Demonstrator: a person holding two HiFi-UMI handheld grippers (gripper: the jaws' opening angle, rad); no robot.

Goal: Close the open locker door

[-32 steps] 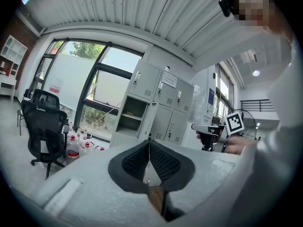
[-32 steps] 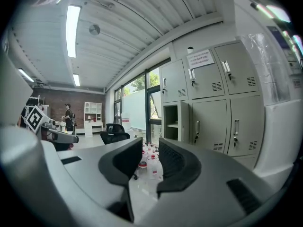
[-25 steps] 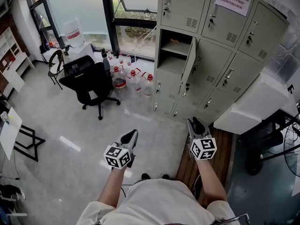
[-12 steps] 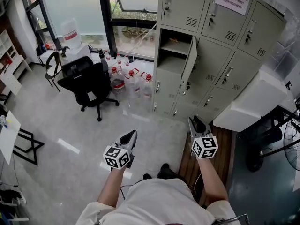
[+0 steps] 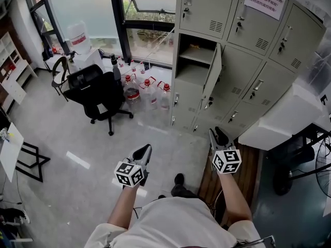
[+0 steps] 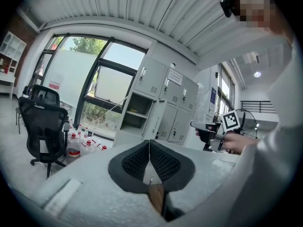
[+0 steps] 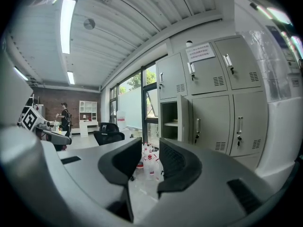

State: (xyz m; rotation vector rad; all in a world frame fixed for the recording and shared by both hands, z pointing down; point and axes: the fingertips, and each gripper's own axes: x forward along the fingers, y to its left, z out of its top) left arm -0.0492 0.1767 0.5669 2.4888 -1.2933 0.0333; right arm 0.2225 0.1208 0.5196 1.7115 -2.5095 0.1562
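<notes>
A bank of grey lockers (image 5: pixel 248 66) stands ahead. One compartment (image 5: pixel 195 61) in the left column is open, and its door (image 5: pixel 212 71) swings out toward me. The same door (image 7: pixel 183 118) shows edge-on in the right gripper view, and the open compartment (image 6: pixel 137 111) shows in the left gripper view. My left gripper (image 5: pixel 143 151) is held low over the floor, shut and empty, well short of the lockers. My right gripper (image 5: pixel 219 136) is open and empty, below the open door and apart from it.
A black office chair (image 5: pixel 101 94) stands on the floor at the left. Several water bottles (image 5: pixel 147 89) cluster by the window beside the lockers. A white box-like unit (image 5: pixel 282 115) sits to the right. A wooden board (image 5: pixel 245 172) lies beneath my right arm.
The view has shifted slightly closer to the lockers as the person steps forward. Both grippers keep the same pose and states.
</notes>
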